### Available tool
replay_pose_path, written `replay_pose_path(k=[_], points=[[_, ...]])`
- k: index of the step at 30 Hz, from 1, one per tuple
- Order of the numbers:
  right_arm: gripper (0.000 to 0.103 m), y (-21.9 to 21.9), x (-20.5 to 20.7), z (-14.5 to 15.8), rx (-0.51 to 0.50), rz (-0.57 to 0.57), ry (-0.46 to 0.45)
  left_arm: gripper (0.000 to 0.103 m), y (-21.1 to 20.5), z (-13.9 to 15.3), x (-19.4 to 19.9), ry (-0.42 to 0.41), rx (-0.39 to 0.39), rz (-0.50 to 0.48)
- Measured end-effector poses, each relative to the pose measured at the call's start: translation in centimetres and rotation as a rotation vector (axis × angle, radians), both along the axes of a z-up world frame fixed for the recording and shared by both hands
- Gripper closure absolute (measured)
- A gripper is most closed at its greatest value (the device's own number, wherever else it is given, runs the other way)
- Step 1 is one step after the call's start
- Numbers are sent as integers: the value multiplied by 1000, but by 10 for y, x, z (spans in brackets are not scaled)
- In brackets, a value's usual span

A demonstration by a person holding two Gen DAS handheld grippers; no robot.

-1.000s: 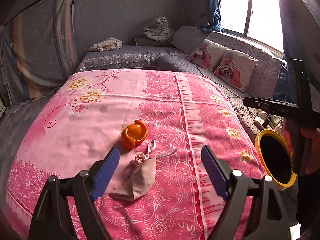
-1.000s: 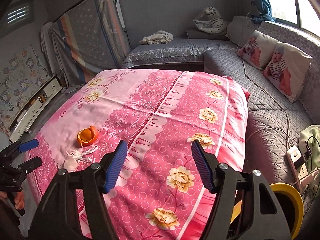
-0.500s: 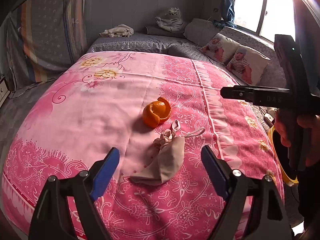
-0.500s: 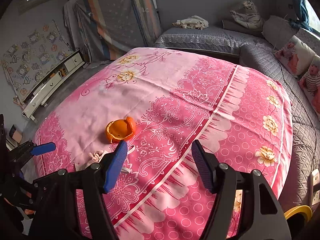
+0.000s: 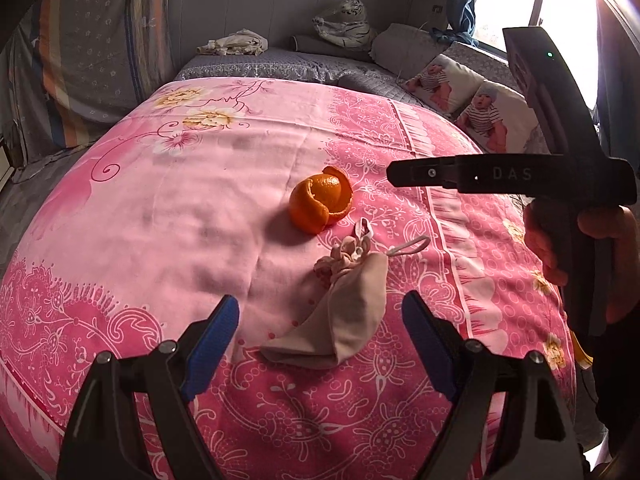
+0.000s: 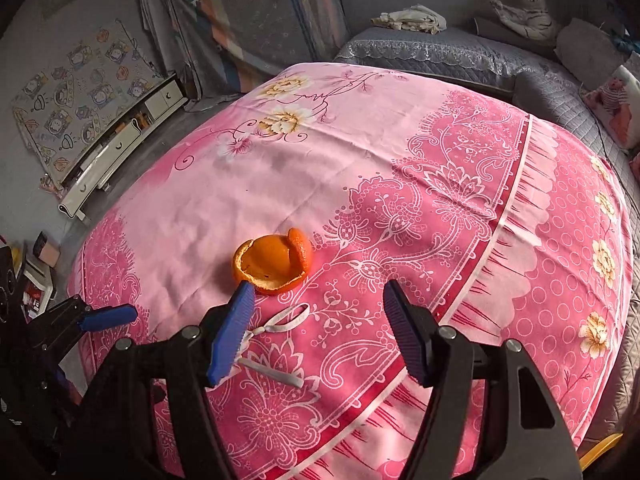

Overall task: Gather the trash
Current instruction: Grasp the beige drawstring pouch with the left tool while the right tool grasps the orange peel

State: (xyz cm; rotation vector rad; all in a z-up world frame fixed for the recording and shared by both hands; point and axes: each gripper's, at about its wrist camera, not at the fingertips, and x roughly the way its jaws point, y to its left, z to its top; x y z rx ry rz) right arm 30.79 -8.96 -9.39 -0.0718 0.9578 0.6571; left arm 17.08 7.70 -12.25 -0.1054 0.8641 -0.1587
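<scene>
While both grippers hang above the pink bedspread [image 5: 168,208] with nothing between their fingers, the trash to collect lies in plain sight, so the step in hand looks like the approach to a first pick. Taking the orange peel [image 5: 320,205] as the landmark and reading left to right in the left wrist view: the left gripper [image 5: 320,332] hovers on the near side of the peel, its blue pads spread wide and framing a crumpled beige face mask [image 5: 340,312] that lies just beside the peel, nearer the camera, with its ear loops trailing toward the peel. To the right of the peel the right gripper [image 6: 318,320], held in a hand [image 5: 580,248], also has its fingers apart and empty, the peel lying just beyond its left pad. A good pick would probably drop the left pads straight over the bunched middle of the mask, pinching cloth without catching the bedspread, while the right closes gently across the peel's curled rim. Beyond the peel, a grey quilted sofa [image 5: 280,66] with printed cushions [image 5: 492,108] lines the wall below a bright window [image 5: 560,4].
</scene>
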Motion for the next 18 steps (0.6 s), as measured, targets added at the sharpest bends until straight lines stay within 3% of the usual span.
replay_pose_path(k=[18], points=[[40,56,34,-36,-27,59,113,23,-7,-21,27,39,-28,-14]])
